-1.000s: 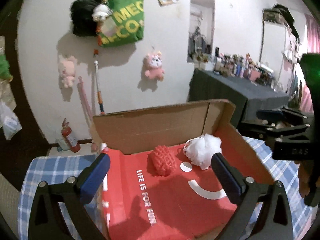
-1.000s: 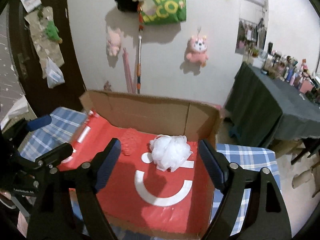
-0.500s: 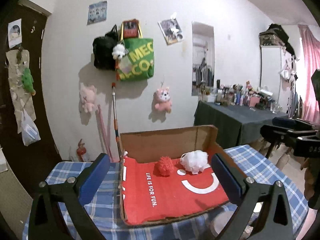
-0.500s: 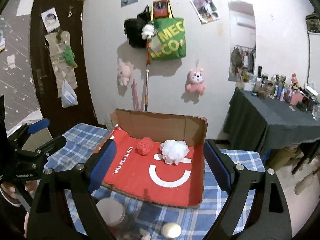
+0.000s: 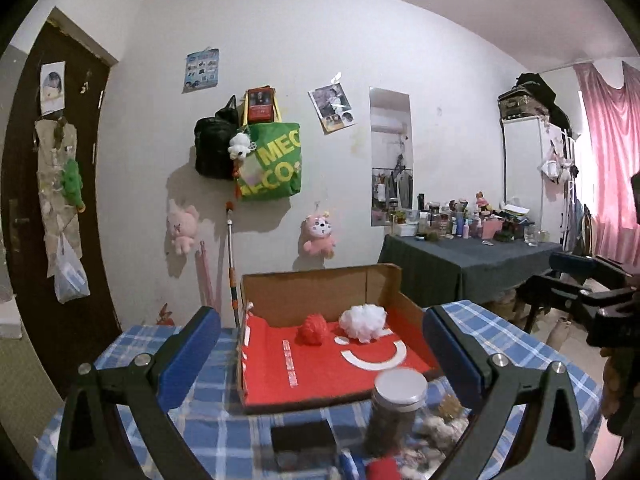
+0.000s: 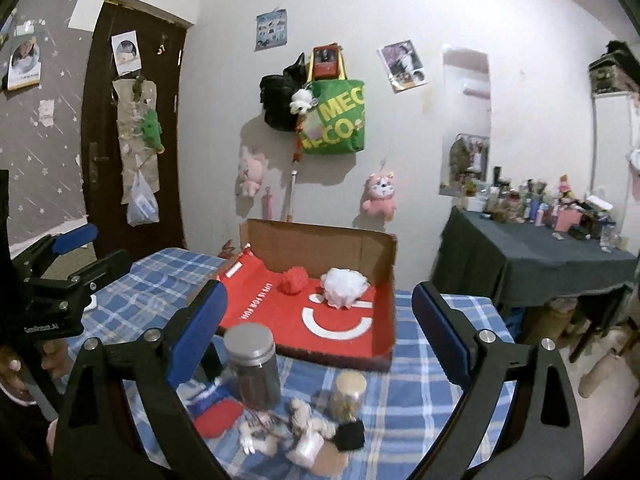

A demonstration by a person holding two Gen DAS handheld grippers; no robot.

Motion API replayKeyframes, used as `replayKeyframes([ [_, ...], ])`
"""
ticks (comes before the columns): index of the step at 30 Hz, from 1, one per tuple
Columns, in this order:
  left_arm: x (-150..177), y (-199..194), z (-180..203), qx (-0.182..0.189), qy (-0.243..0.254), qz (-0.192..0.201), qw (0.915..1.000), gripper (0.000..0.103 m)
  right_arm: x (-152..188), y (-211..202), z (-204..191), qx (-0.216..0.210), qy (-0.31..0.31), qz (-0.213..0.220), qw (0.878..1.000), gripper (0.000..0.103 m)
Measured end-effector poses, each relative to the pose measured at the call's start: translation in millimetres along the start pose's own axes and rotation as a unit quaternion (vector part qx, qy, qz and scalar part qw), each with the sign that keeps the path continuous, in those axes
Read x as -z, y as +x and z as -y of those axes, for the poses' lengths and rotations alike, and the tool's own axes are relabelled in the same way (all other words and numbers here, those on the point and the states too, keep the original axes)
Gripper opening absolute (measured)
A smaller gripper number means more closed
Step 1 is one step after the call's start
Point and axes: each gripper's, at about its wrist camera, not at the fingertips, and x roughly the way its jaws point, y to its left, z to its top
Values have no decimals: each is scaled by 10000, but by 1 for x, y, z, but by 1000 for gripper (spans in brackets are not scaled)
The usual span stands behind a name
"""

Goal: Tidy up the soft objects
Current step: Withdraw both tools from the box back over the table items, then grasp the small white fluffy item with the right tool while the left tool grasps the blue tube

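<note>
The bench [image 6: 416, 380] wears a blue checked cloth, and on its far half, up against the far edge, lies an open cardboard box [image 6: 320, 240] with a red printed floor, its long axis running across the bench and its tall brown flap standing along the far side. Inside, close to that flap, a red mesh puff [image 6: 294, 280] and a white mesh puff [image 6: 345, 286] sit side by side just apart, the red one nearer the bench's left edge; both are round, so neither points any way. The rest of the box floor in front of them is bare. Toward the near edge the bench is crowded: a dark jar with a silver lid [image 6: 253, 368], a smaller jar with a pale lid [image 6: 349, 394], a flat red soft piece [image 6: 218, 420], a whitish plush toy [image 6: 298, 430] lying on its side and a small black soft thing [image 6: 350, 434] lie close together, some touching. The left tongs [image 5: 322, 344] stand wide with nothing between them, level with the box's near corners. The right tongs [image 6: 320, 320] are opening, already wide, nothing gripped; the big jar shows low between their arms
</note>
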Motion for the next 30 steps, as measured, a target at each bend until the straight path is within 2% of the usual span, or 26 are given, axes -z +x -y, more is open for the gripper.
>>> replayKeyframes([
  [7, 42, -22, 15, 81, -150, -177, 9997, 103, 47, -23, -14, 503, -72, 146, 9986, 98],
  [13, 80, -28, 28, -37, 12, -302, 9995, 103, 87, -27, -24, 867, -136, 143, 9960, 98],
  [17, 99, -28, 33, 56, -1, -499, 9987, 103, 109, -22, -25, 897, -74, -51, 9959, 98],
  [23, 128, -25, 34, -69, -35, -645, 9979, 103, 139, -8, -25, 835, 98, -416, 9956, 98],
  [30, 159, -7, 32, -132, -171, -1154, 9931, 103, 165, 13, -23, 846, 221, -834, 9927, 98],
])
